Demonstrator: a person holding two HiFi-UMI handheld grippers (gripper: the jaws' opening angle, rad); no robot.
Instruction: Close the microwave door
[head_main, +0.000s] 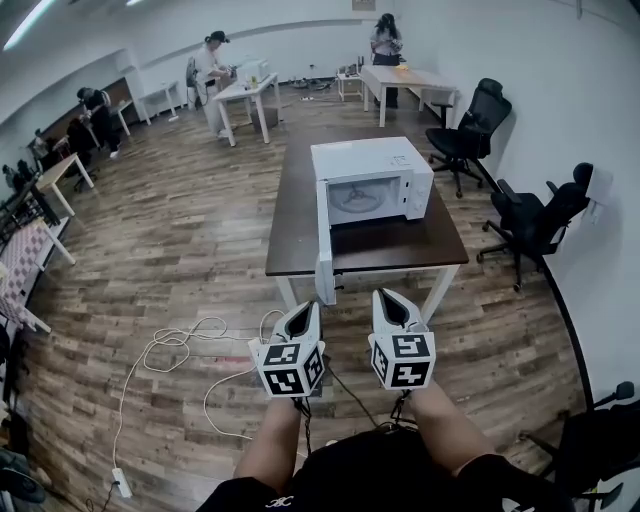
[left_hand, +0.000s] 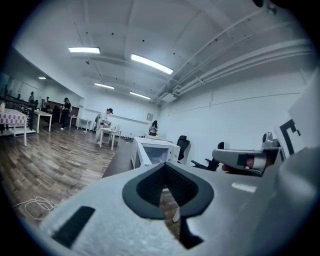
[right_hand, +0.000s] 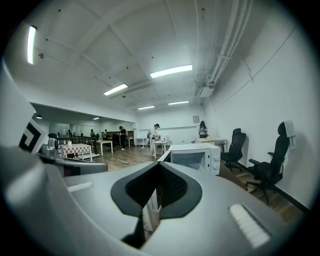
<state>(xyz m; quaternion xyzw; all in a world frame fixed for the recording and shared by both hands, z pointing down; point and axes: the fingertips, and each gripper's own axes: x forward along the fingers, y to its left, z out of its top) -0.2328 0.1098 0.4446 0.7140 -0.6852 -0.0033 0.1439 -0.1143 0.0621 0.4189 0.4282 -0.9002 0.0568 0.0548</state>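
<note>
A white microwave (head_main: 372, 180) stands on a dark brown table (head_main: 300, 215). Its door (head_main: 325, 245) is swung wide open, out past the table's near edge towards me. My left gripper (head_main: 308, 308) and right gripper (head_main: 385, 297) hang side by side just short of that edge, both shut with nothing between the jaws. The left one is just below the door's lower end and apart from it. In the left gripper view the microwave (left_hand: 155, 150) lies straight beyond the closed jaws of the left gripper (left_hand: 165, 165). The right gripper view shows the microwave (right_hand: 197, 156) slightly right of the right gripper (right_hand: 159, 164).
Black office chairs (head_main: 535, 220) stand right of the table along the white wall. White cables (head_main: 175, 345) loop over the wooden floor at my left. Other tables (head_main: 250, 95) and several people are at the far end of the room.
</note>
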